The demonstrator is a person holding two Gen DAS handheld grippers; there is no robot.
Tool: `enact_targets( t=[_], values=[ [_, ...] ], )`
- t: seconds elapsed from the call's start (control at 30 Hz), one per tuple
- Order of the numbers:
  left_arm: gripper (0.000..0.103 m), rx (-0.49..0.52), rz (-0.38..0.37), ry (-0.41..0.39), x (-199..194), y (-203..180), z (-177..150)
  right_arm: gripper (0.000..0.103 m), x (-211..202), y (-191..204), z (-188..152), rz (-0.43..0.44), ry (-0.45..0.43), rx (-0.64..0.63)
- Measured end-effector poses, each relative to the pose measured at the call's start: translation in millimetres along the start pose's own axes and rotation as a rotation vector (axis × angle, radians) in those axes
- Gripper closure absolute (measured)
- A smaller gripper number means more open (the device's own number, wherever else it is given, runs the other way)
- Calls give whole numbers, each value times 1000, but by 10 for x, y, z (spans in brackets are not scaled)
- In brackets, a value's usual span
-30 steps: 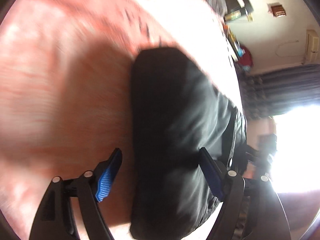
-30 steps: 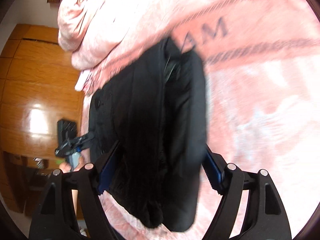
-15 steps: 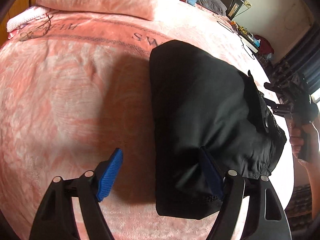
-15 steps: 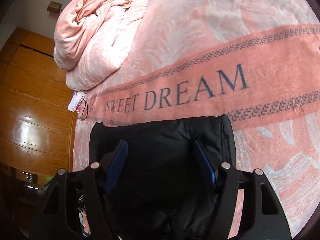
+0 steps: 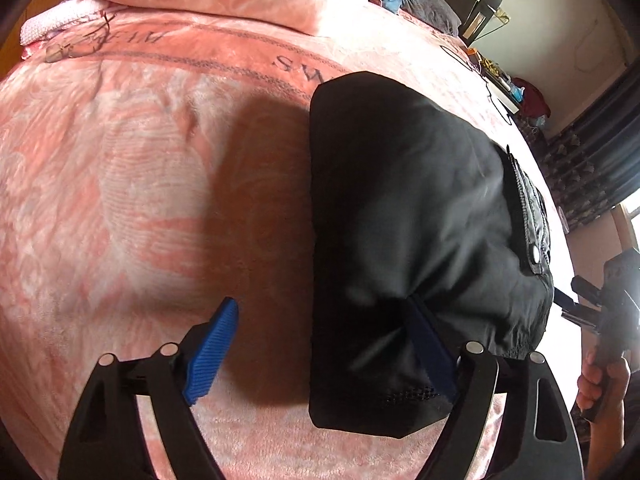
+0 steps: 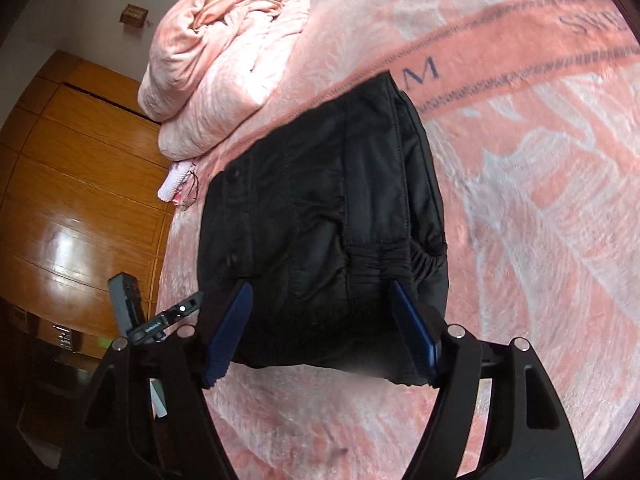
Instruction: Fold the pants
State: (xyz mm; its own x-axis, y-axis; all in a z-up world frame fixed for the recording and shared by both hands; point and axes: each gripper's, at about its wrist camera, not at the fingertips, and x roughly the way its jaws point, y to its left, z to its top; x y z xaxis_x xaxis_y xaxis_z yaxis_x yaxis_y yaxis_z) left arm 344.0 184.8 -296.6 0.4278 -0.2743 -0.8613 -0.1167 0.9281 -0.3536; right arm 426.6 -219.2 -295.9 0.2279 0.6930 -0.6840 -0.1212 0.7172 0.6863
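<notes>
Hovering both tools over the folded pants [image 5: 404,216] on the bed [image 5: 140,200], I'm letting left tool [image 5: 320,354] and right tool [image 6: 320,330] spread wider, gripping nothing, since the bundle rests flat.

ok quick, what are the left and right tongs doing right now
Left tongs: opening, holding nothing; black pants beside.
Right tongs: opening, pants between, not gripped.

The left gripper [image 5: 324,354] was pointed steeply downward, its jaws opening, with nothing clamped between the blue pads [image 5: 214,350]. The right gripper [image 6: 320,328] was angled downward, its jaws opening wide apart, nothing pinched. The right hand [image 5: 604,384] was wrapped around its handle.
</notes>
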Motion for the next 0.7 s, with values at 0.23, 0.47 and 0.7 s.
enact_targets(
  t=[0.23,0.47,0.7],
  values=[
    [19,33,87,-83,-368,-116,-113,19,-347,172,-105,24,-72,20],
    [4,148,264,-296,-1534,-572,-662,8,-1214,852,-773,-167,-188,-39],
    [4,167,292,-404,-2738,-914,-1441,3,-2107,1794,-1833,-349,-368,-216]
  ],
)
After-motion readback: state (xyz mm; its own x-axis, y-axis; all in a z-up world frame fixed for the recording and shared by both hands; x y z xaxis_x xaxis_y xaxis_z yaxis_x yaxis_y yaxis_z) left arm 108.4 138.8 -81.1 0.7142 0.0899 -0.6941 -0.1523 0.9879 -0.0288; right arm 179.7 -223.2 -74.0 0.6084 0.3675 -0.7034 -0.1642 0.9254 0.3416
